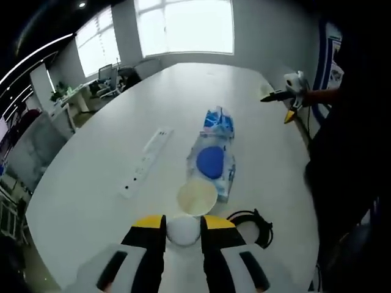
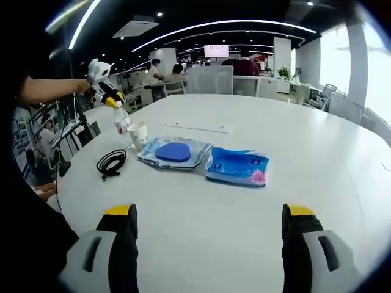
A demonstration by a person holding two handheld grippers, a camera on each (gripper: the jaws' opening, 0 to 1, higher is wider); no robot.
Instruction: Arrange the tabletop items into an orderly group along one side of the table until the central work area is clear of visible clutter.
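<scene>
Upright, bottle (image 2: 123, 125) in left gripper (image 1: 182, 233) (by cup (image 1: 197, 196)).

table (image 2: 317, 152) far half open | bags (image 2: 201, 155), cup (image 2: 139, 133), cable (image 2: 111, 162) block near edge

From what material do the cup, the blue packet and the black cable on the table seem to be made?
The cup looks like matte paper: cream, thin rim, no shine. The blue packet seems to be soft plastic film, since it is crinkled and glossy. The black cable appears rubber or plastic coated, dull and flexibly coiled. The table looks like smooth white laminate.
</scene>
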